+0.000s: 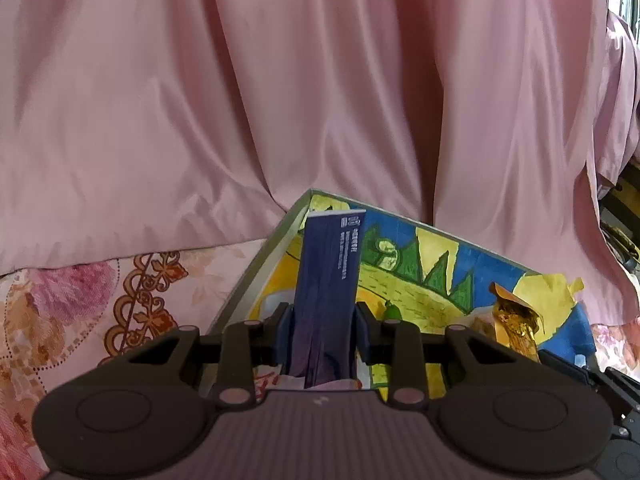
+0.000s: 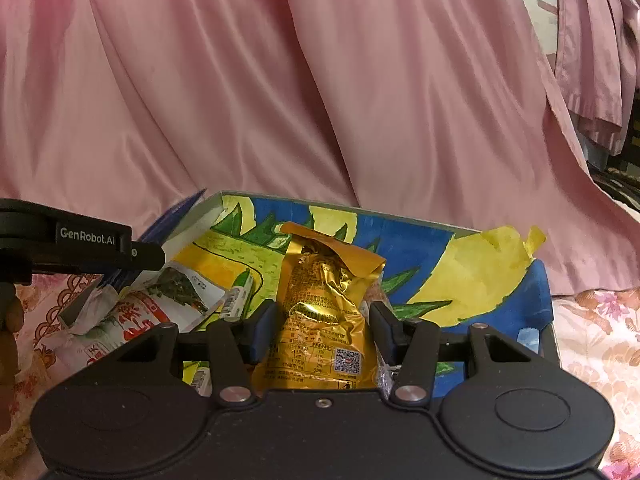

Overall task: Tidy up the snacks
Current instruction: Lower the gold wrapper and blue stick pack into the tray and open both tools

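Left gripper (image 1: 322, 320) clamps navy packet (image 1: 330, 276) upright, long axis vertical, above painted box (image 1: 256, 264); right gripper (image 2: 320, 328) pads straddle gold pouch (image 2: 320, 304) standing inside, contact unclear.

Both wrist cameras look forward, close over the painted box (image 1: 404, 280), toward the pink curtain (image 2: 320, 80)

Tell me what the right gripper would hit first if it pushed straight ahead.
Holding the gold snack packet, the right gripper would likely meet the painted box's far wall first, then the pink curtain; depth is uncertain.
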